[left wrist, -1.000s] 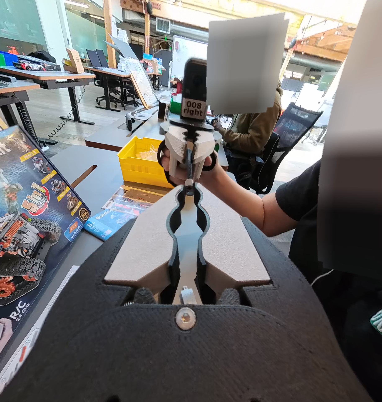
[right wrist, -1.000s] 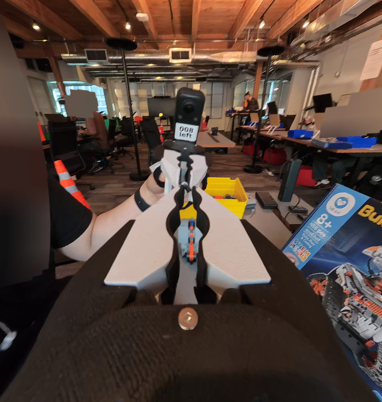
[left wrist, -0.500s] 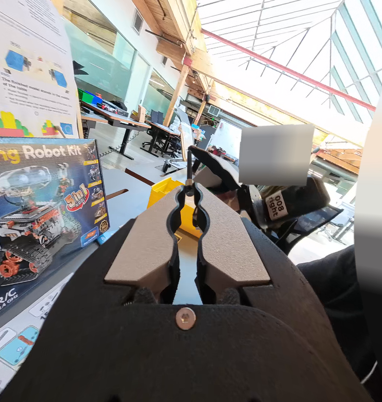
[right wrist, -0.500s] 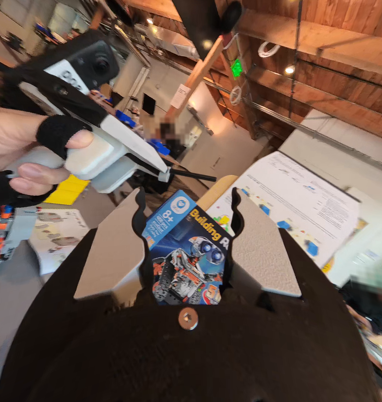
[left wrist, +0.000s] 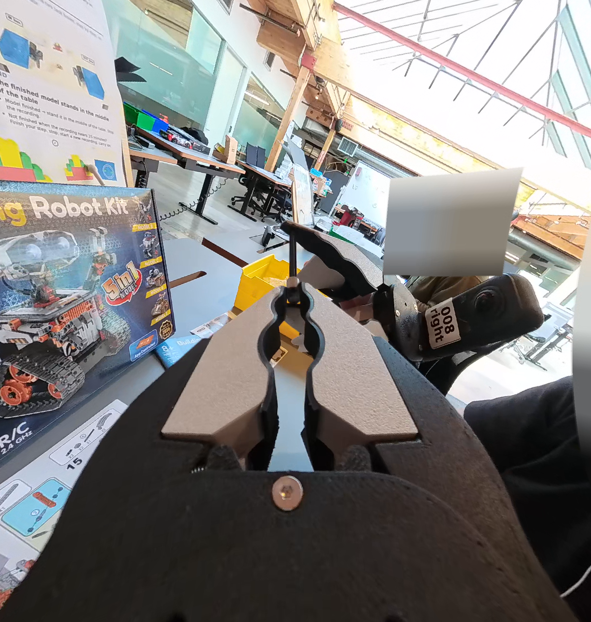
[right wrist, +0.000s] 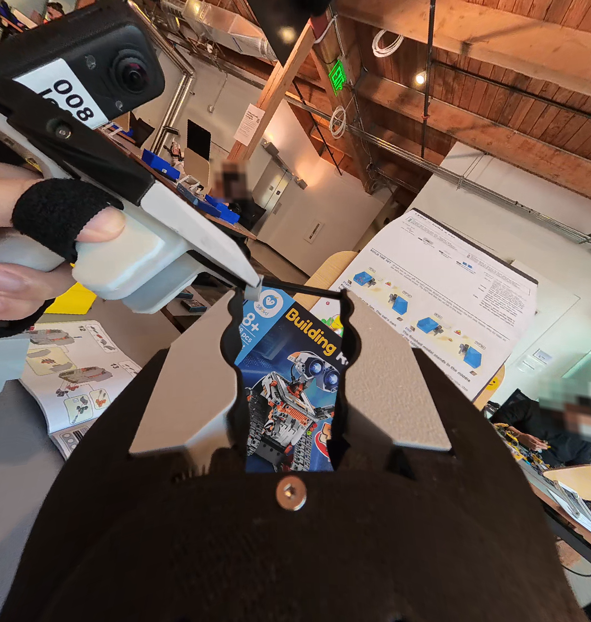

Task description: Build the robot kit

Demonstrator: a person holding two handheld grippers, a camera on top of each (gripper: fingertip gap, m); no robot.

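My left gripper (left wrist: 291,292) is shut on a small grey connector (left wrist: 292,281) with a thin black axle (left wrist: 292,255) sticking out of it. My right gripper (right wrist: 290,298) is open and empty. The axle (right wrist: 300,290) lies across the front of its gap, and its free end reaches one right fingertip (right wrist: 346,298). In the left wrist view the right gripper (left wrist: 334,259) comes in from the right and meets the top of the axle. In the right wrist view the left gripper (right wrist: 199,255) comes in from the upper left, held by a hand.
A blue robot kit box (left wrist: 68,286) stands on the grey table (left wrist: 199,292), seen through the right jaws too (right wrist: 287,370). A yellow bin (left wrist: 260,286), an open instruction booklet (right wrist: 75,370) and a white instruction board (right wrist: 438,319) are nearby. A person (right wrist: 539,434) sits behind. My two grippers' fingertips are within a few centimetres of each other.
The right gripper has opened and swung sideways, so the axle now lies across its fingertips. Both views have tilted up. The left gripper still holds the connector and axle.
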